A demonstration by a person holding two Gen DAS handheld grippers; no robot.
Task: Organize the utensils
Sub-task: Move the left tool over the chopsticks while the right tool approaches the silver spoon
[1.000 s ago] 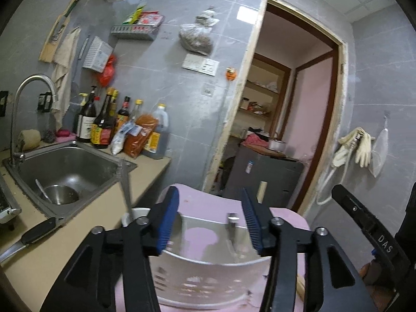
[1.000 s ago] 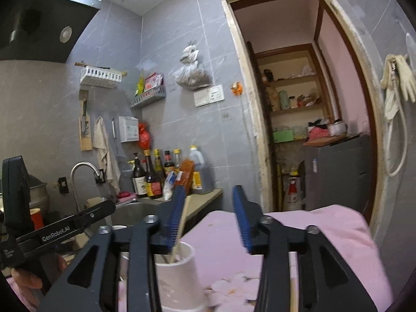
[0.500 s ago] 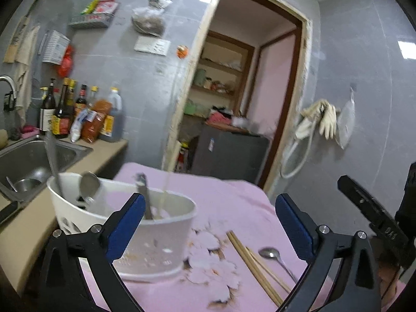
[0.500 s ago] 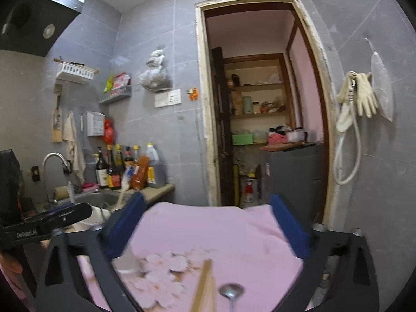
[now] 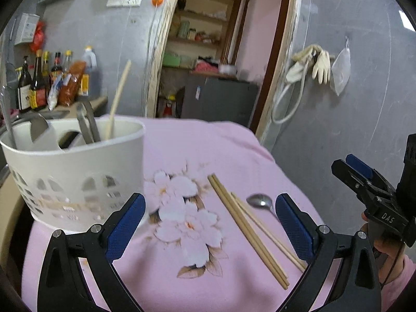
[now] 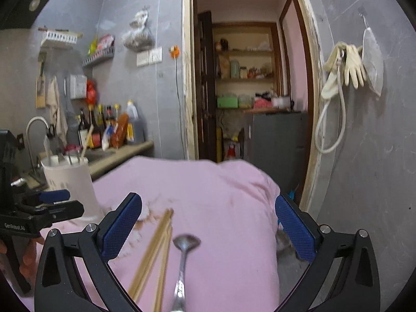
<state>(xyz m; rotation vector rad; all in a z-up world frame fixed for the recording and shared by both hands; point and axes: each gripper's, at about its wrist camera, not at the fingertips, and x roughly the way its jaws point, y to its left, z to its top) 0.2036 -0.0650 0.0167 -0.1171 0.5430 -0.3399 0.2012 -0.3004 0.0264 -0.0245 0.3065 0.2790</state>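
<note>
Left wrist view, left to right. White utensil caddy (image 5: pixel 75 171) sitting at the left edge of the pink flowered cloth (image 5: pixel 197 145), holding metal utensils and one pale chopstick (image 5: pixel 118 101) leaning up and right. Sauce bottles (image 5: pixel 39 83) standing on the counter in the upper left, behind the caddy. Left gripper (image 5: pixel 210 223) hovering over the cloth, jaws spread wide, nothing between the pads. Loose wooden chopsticks (image 5: pixel 247 226) lying diagonally at lower centre-right, inside the jaw span. Metal spoon (image 5: pixel 260 202) lying just right of them, bowl up-frame, handle passing behind the right pad. Far right: the other gripper showing, a hand beneath it.

Right wrist view, left to right. Caddy (image 6: pixel 69 182) at mid-left. Right gripper (image 6: pixel 208 223) gaping wide, gripping nothing. Chopsticks (image 6: pixel 153 254) blurred at lower centre, spoon (image 6: pixel 186 244) just right of them, both lying on the cloth between the jaws. Rubber gloves (image 6: pixel 351 67) hanging on the wall, upper right.
</note>
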